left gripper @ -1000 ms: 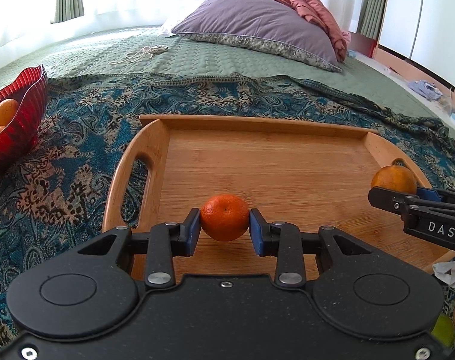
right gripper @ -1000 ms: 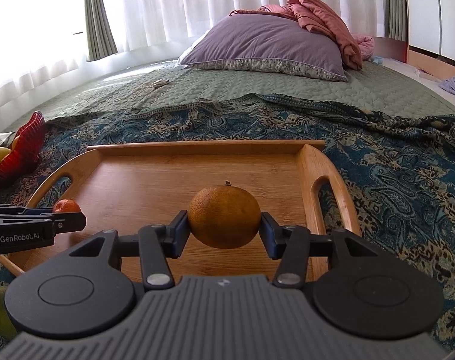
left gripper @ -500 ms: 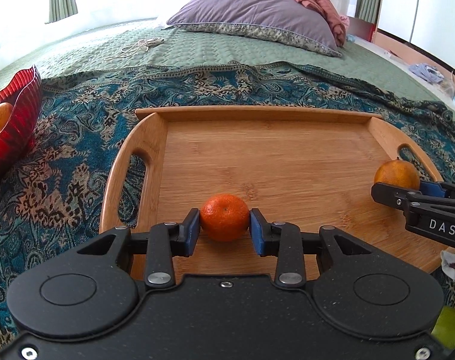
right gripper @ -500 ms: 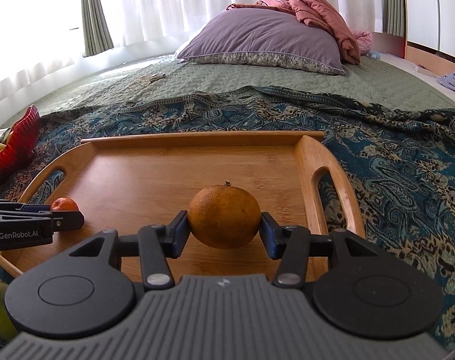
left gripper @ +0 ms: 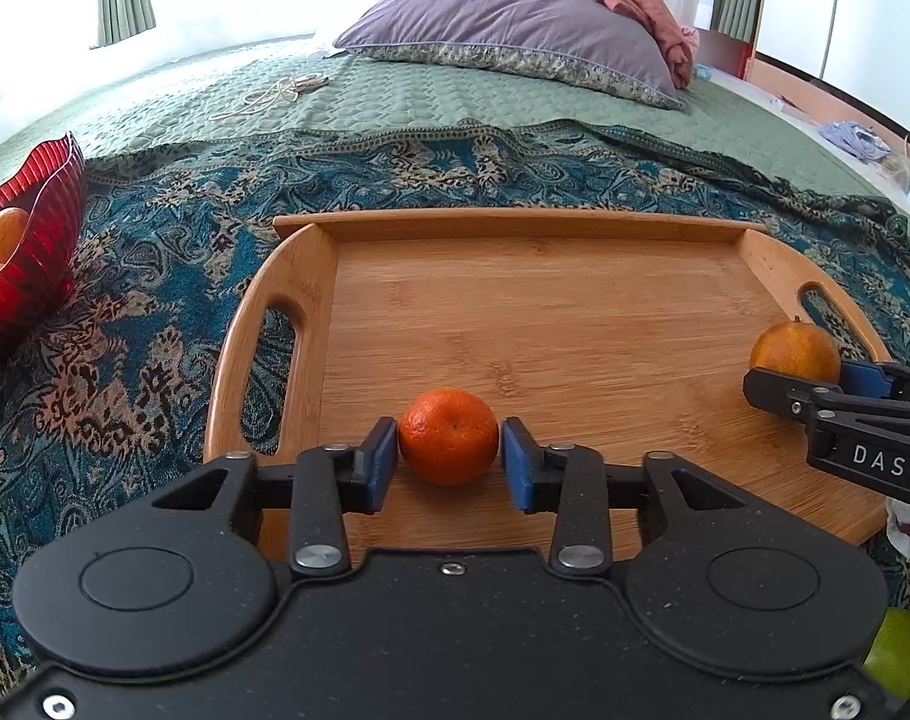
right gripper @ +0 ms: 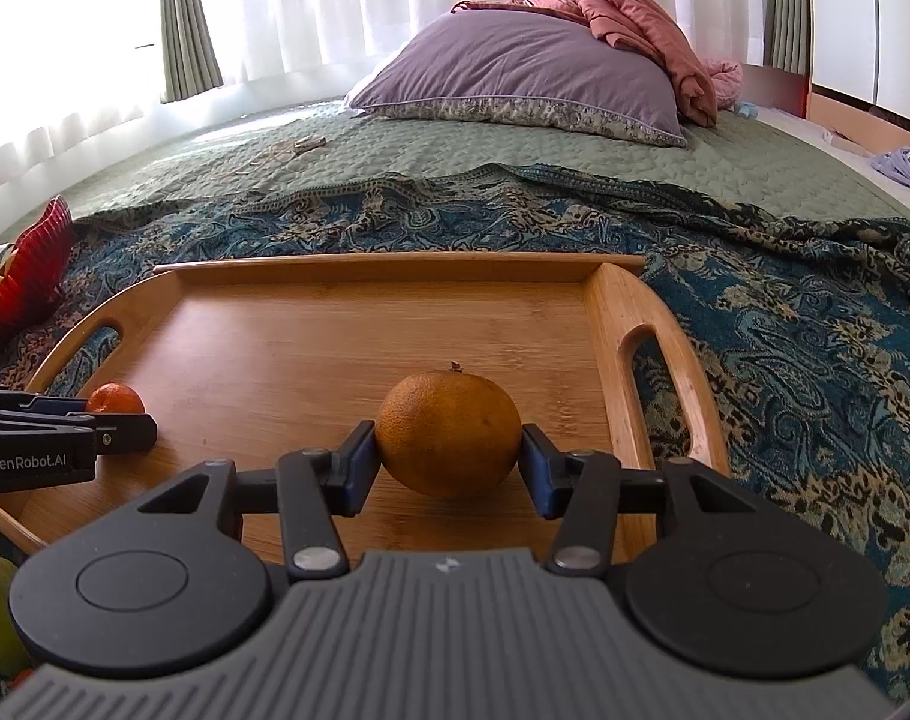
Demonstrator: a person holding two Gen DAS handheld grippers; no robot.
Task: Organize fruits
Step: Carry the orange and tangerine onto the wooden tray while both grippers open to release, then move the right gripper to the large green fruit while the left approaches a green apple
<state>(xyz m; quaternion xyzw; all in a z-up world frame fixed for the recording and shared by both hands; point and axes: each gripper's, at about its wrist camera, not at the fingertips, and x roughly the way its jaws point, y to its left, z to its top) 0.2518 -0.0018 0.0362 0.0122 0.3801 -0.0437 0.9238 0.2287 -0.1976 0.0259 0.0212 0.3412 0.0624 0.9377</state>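
Note:
A small orange mandarin (left gripper: 449, 435) rests on the wooden tray (left gripper: 544, 312) near its front left. My left gripper (left gripper: 449, 456) straddles it with its jaws opening, and a thin gap shows beside the blue pads (left gripper: 517, 468). A larger, duller orange (right gripper: 449, 426) sits at the tray's (right gripper: 311, 348) front right, with my right gripper (right gripper: 449, 462) shut on it and both pads against its sides. In each wrist view the other gripper shows at the edge: the right gripper's fingers (left gripper: 814, 390) beside the orange (left gripper: 793, 351), the left gripper's fingers (right gripper: 119, 429) beside the mandarin (right gripper: 114, 399).
The tray lies on a blue patterned cloth (left gripper: 155, 276) over a green bedspread. A red ribbed bowl (left gripper: 29, 252) holding fruit stands to the left. A green fruit (left gripper: 898, 654) lies near the front edge. A purple pillow (left gripper: 514, 24) and a cord (left gripper: 275, 93) lie farther back.
The left gripper's pads have drawn apart from the mandarin, which stays on the tray. The right gripper keeps its grip on the orange. Neither hand has shifted noticeably.

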